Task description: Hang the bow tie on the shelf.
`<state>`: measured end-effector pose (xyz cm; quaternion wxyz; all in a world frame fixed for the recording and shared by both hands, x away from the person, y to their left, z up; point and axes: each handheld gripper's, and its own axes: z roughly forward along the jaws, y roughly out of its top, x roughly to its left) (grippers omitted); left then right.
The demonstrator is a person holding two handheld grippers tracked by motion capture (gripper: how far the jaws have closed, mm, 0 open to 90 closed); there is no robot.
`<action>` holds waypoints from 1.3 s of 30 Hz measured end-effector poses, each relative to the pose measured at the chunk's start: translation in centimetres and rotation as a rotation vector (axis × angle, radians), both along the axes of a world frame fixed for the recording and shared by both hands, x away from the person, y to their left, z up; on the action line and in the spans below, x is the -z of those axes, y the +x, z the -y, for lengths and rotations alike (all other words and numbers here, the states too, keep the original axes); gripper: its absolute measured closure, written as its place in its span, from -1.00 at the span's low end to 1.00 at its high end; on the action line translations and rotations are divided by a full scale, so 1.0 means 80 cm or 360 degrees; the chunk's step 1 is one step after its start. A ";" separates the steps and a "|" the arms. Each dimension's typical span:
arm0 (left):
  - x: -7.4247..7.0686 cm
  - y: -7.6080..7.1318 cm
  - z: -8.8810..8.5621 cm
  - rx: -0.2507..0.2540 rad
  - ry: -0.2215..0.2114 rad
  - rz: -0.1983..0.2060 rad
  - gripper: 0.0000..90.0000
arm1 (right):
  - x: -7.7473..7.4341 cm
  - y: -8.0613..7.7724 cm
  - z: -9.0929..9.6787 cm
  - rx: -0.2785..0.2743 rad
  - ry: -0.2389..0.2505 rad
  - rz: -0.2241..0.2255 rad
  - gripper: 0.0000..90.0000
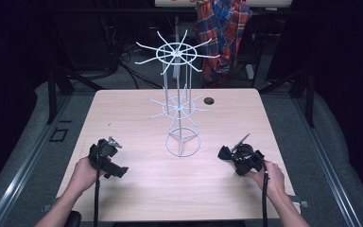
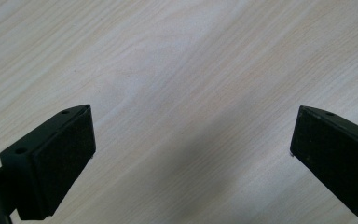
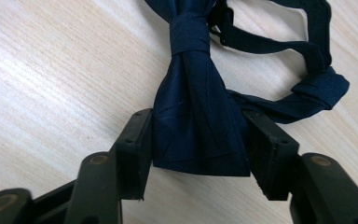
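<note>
A pale wood-grain bench [image 1: 137,189] stands in a dim room, lit from above while everything around it falls into darkness. A round cable hole [image 1: 209,100] sits near its far edge. Grey carpeted floor [image 1: 33,123] spreads to both sides, crossed by metal rails [image 1: 19,184] and dark stand legs [image 1: 52,97]. Beyond the bench, a plaid shirt [image 1: 222,33] hangs over what may be a chair, with cables [image 1: 132,71] trailing on the floor.
</note>
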<state>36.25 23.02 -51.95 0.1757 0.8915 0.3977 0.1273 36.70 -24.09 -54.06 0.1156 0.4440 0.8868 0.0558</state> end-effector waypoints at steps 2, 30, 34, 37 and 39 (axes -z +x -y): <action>0.000 0.000 0.000 -0.0001 0.0000 0.0001 -1.00 | -0.001 0.000 0.000 0.0004 0.0020 0.0029 -0.05; 0.001 0.000 0.000 -0.0001 0.0004 -0.0012 -1.00 | -0.016 0.012 -0.015 0.0016 0.0114 0.0205 0.66; 0.001 0.000 0.001 0.0002 0.0006 -0.0014 -1.00 | -0.029 0.010 -0.011 0.0013 0.0125 0.0250 0.66; 0.001 0.000 0.001 0.0004 0.0005 -0.0014 -1.00 | -0.039 0.010 -0.003 0.0040 0.0311 0.0252 0.66; 0.001 0.000 0.000 0.0003 0.0005 -0.0014 -1.00 | -0.043 0.010 0.001 0.0062 0.0393 0.0258 0.66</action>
